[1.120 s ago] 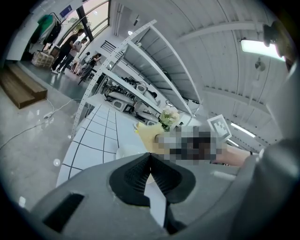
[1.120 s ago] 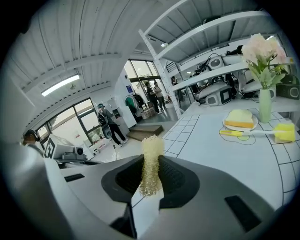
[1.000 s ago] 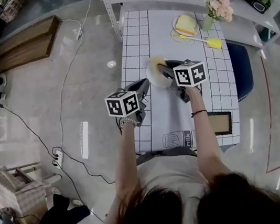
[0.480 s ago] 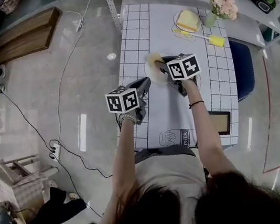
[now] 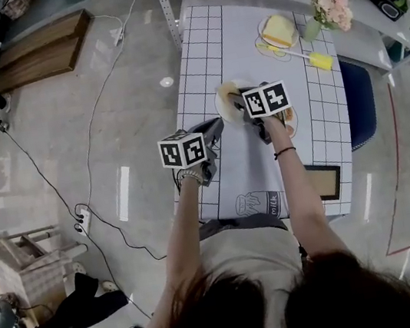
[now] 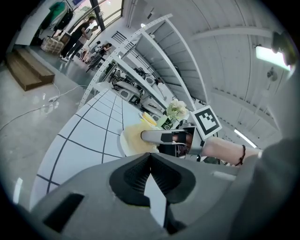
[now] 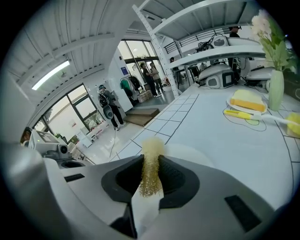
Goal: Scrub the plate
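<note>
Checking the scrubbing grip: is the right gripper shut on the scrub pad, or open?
Shut. In its own view, the right gripper presses its jaws on both sides of the golden scrub pad.

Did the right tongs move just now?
Yes, slightly: the right tongs, holding the scrubber, slid left over the plate, judged against the milk drawing.

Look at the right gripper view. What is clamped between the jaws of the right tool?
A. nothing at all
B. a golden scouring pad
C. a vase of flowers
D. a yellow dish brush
B: the right tool is shut on a golden scouring pad, whose fuzzy strands stick out past the tips, with the white plate just beyond.
</note>
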### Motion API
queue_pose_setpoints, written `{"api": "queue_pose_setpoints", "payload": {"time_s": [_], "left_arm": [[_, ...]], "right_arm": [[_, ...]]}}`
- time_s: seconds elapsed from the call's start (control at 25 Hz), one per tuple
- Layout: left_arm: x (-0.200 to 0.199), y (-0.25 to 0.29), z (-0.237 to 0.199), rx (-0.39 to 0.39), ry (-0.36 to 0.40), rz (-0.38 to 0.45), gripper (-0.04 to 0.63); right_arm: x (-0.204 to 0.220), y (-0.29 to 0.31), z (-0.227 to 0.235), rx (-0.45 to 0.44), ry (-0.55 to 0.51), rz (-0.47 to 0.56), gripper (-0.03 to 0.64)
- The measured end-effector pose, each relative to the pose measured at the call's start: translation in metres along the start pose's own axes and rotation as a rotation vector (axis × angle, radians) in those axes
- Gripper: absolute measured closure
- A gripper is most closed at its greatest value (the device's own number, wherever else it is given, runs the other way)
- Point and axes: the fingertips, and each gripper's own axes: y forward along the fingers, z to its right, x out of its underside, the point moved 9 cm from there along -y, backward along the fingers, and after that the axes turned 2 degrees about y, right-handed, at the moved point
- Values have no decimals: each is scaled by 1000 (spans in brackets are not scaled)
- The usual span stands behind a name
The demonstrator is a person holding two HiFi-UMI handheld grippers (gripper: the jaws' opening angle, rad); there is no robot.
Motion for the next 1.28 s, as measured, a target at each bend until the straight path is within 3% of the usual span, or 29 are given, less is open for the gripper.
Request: {"api": "queue_pose_setpoints", "payload": {"time_s": [1.28], "left_arm": [[4,14,7,18,9,-16,584]], "right_arm": [[-3,-10,27,124,108,79,541]]}}
